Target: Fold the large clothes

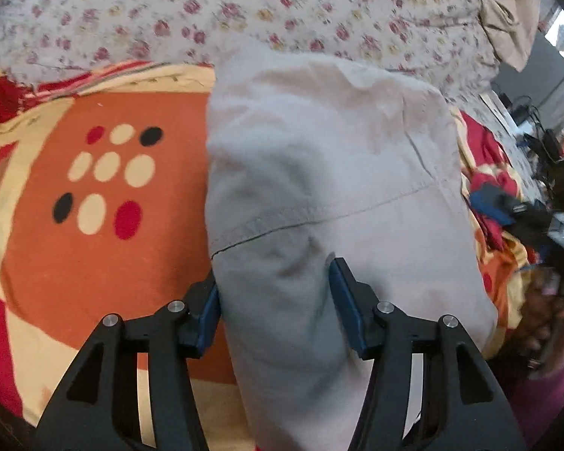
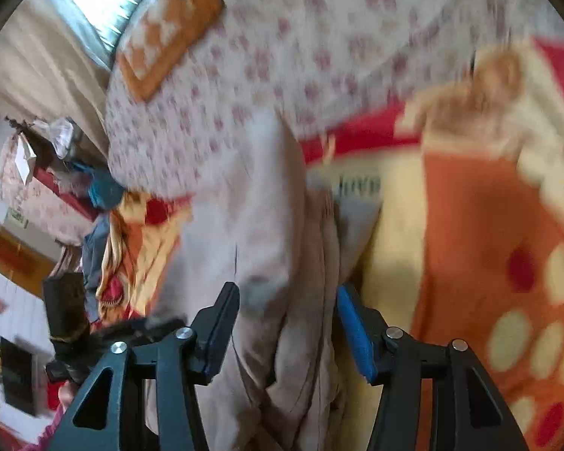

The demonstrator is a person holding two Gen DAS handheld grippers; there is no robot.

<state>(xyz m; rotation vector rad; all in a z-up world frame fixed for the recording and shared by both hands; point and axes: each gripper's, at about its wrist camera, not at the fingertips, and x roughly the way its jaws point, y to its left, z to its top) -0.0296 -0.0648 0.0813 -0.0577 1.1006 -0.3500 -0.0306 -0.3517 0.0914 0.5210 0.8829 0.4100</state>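
- Left wrist view: the left gripper (image 1: 274,300) points down at a bed, its two black arms ending in blue pads (image 1: 344,300).
- A pale beige garment (image 1: 319,173), folded over on itself, lies straight ahead of this gripper and runs back between its jaws.
- The jaws stand about halfway apart with a thick bunch of the cloth filling the gap; both pads touch the fabric, so it looks gripped.
- A stitched seam (image 1: 319,214) crosses the garment just ahead of the fingertips.
- To the left of the tool lies an orange blanket (image 1: 94,263) with cream, red and black oval spots.
- Beyond the garment, farther from the tool, is a white sheet with small red flowers (image 1: 244,11).
- At the far right edge a person's hand (image 1: 545,323) shows, blurred, holding the other tool.
- Right wrist view, blurred: the right gripper (image 2: 287,323) also points down over the bed.
- The same beige garment (image 2: 259,225) hangs in folds between its jaws and extends ahead of it.
- Its jaws are about half spread; the cloth fills the gap, but whether the pads press it cannot be told.
- The orange blanket (image 2: 470,244) lies to this tool's right, the flowered sheet (image 2: 282,56) ahead.
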